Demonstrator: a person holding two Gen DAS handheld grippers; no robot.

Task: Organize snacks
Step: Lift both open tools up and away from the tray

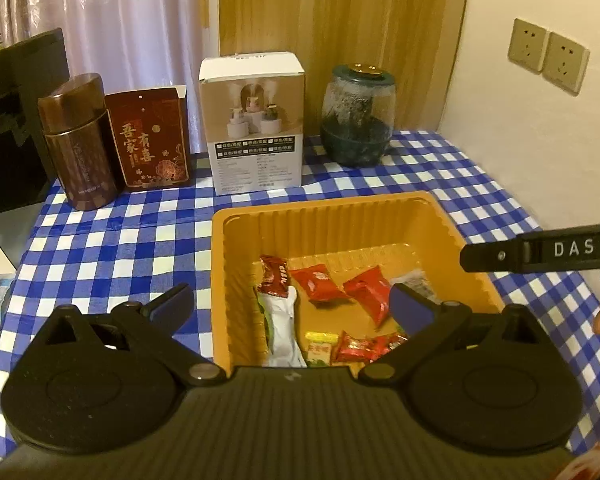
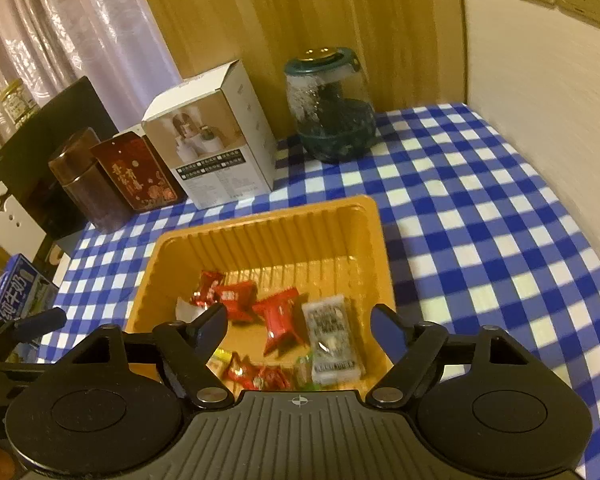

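An orange plastic tray [image 1: 340, 216] sits on the blue checked tablecloth and holds several wrapped snacks: red packets [image 1: 320, 282], a white packet [image 1: 282, 320], a yellow one [image 1: 320, 346] and a clear grey one [image 2: 332, 332]. My left gripper [image 1: 292, 304] is open and empty above the tray's near side. My right gripper [image 2: 300, 324] is open and empty over the same tray [image 2: 364, 232]. Its finger shows in the left wrist view [image 1: 540, 250] at the right.
At the back stand a brown tin [image 1: 78, 144], a dark red box [image 1: 154, 140], a white carton [image 1: 256, 124] and a green-lidded jar [image 1: 358, 116]. A wall with sockets [image 1: 548, 54] is at the right. A blue milk carton [image 2: 18, 292] is at the left edge.
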